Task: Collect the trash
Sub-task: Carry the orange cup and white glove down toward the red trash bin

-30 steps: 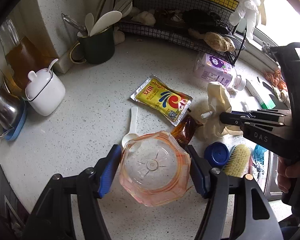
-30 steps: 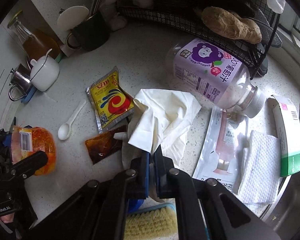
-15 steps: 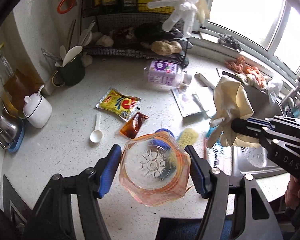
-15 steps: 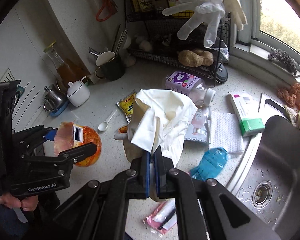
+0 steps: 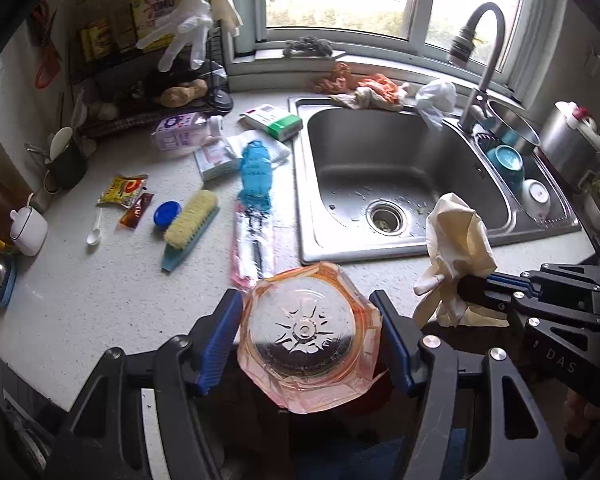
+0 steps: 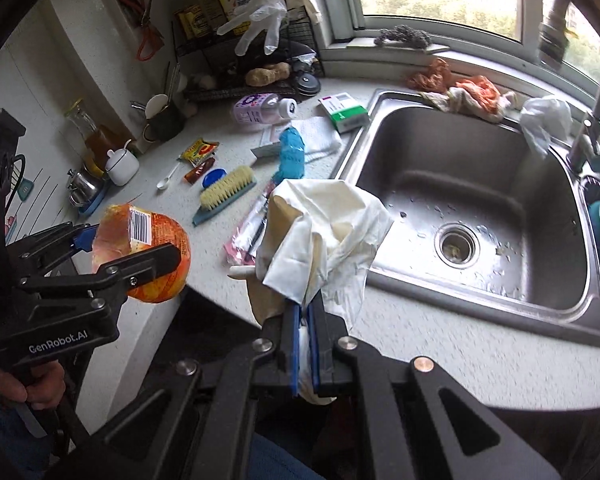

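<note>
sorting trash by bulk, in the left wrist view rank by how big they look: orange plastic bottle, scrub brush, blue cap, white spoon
1. orange plastic bottle, though it is nearest the camera, in the left gripper
2. scrub brush
3. blue cap and white spoon look too alike to rank

A scrub brush (image 5: 191,222) lies left of the steel sink (image 5: 384,168).

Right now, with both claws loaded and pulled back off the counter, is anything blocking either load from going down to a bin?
No bin shows in either view, so I cannot tell. The left claw grips the orange bottle; the right claw pinches the cream glove and tissue wad. Both hang past the counter edge, over dark space.
</note>
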`<state>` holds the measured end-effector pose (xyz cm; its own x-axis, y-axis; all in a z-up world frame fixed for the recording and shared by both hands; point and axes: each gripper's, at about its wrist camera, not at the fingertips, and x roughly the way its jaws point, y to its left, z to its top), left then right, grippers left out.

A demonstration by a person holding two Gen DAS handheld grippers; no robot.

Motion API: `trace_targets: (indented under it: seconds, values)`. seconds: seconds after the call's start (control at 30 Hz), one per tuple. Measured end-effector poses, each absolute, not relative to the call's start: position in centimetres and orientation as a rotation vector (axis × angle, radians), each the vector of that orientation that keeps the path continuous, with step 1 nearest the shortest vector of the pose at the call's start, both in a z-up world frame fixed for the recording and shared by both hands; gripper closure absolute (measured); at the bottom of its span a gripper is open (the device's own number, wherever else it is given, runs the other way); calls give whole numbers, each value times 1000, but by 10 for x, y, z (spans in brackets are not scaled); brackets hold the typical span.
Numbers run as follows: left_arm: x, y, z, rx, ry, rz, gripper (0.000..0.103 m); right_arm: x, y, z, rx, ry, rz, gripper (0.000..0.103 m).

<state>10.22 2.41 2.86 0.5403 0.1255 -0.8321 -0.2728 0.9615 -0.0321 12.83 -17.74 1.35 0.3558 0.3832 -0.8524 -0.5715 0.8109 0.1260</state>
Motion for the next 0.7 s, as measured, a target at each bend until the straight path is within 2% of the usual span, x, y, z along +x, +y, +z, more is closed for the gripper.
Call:
trace_targets:
  seconds: [0.37, 0.7]
  values:
    - [86, -86, -15, -95, 1030, 56, 40, 68, -270, -17, -111, 1077, 445, 99]
    - [105, -121, -124, -69, 1145, -20, 40, 72, -304, -106, -74, 1190, 357, 99]
